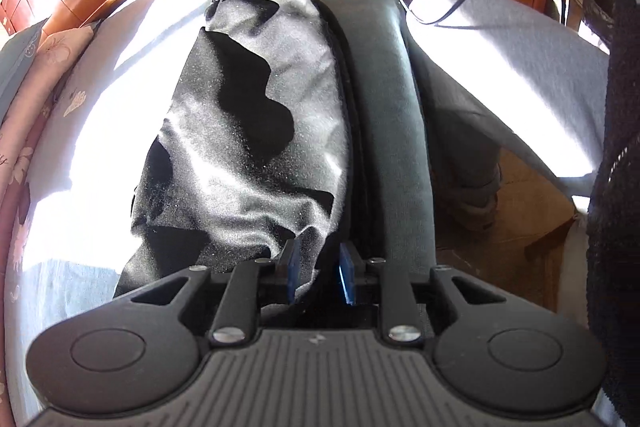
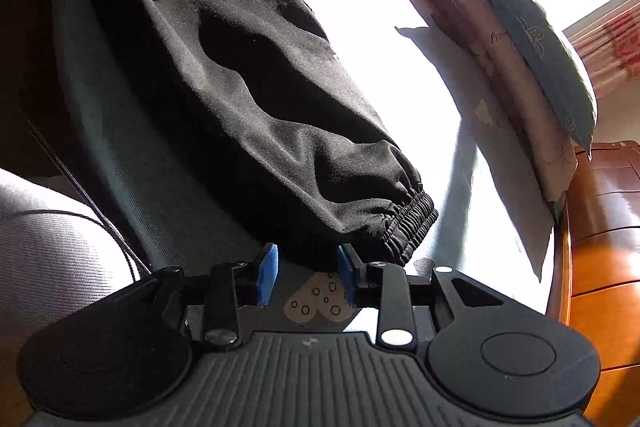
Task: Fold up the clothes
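Trousers (image 1: 256,123) just ahead of parted fingers (image 1: 294,259).

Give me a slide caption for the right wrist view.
Right gripper open just short of the elastic cuff of black trousers on a sunlit bed.

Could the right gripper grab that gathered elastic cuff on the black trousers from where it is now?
Probably yes: the right gripper is open, and the elastic cuff lies just ahead, slightly to its right, with nothing between them.
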The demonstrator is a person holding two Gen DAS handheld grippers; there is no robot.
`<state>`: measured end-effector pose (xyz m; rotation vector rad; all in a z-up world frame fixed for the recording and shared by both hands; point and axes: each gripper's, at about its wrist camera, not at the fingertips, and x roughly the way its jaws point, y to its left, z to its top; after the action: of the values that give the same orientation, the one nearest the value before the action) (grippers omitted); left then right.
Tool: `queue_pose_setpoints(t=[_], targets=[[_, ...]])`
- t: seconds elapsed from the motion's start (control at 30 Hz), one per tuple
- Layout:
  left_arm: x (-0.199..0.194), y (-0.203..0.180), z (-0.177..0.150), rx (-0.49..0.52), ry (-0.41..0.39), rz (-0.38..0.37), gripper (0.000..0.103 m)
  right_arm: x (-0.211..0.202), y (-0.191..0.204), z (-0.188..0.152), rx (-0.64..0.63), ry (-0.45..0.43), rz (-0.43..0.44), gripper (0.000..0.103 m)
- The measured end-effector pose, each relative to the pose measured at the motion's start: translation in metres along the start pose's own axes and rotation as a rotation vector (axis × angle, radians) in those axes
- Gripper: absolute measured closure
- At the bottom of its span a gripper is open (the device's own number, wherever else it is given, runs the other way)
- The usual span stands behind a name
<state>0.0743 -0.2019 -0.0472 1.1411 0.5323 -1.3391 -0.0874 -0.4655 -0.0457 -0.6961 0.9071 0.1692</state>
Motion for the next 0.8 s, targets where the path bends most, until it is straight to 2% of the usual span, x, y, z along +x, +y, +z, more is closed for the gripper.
queue_pose_setpoints(t=[0.1,0.13,0.2,0.33,0.37,0.47,0.53,0.63,0.8], targets=[[-0.005,0.010,0.006,-0.080,-0.083,0.028,0.073,-0.004,-0.027,-0.011,0.289,-0.009,0.021,0.060],[-0.006,0.014,0.009,-0.105,-0.110,0.040,0.067,-0.001,-0.037,-0.016,0.407,-0.025,0.042,0.057],[-0.004,0.019,0.013,-0.151,-0.151,0.062,0.066,0.005,-0.057,-0.028,0.633,-0.066,0.096,0.057],[0.029,0.015,0.016,-0.206,-0.139,0.044,0.066,0.032,-0.084,-0.055,1.079,-0.194,0.248,0.057],[0.038,0.010,0.016,-0.217,-0.130,0.039,0.066,0.038,-0.085,-0.059,1.150,-0.207,0.259,0.057],[0.052,0.000,0.008,-0.251,-0.123,0.017,0.067,0.063,-0.078,-0.063,1.336,-0.142,0.244,0.057],[0.050,-0.006,0.002,-0.246,-0.127,0.021,0.067,0.075,-0.067,-0.066,1.406,-0.120,0.246,0.058],[0.044,-0.017,-0.005,-0.200,-0.146,0.049,0.067,0.081,-0.049,-0.071,1.504,-0.184,0.270,0.058],[0.038,-0.044,-0.001,-0.021,-0.180,0.151,0.066,0.087,-0.032,-0.075,1.633,-0.286,0.268,0.061]])
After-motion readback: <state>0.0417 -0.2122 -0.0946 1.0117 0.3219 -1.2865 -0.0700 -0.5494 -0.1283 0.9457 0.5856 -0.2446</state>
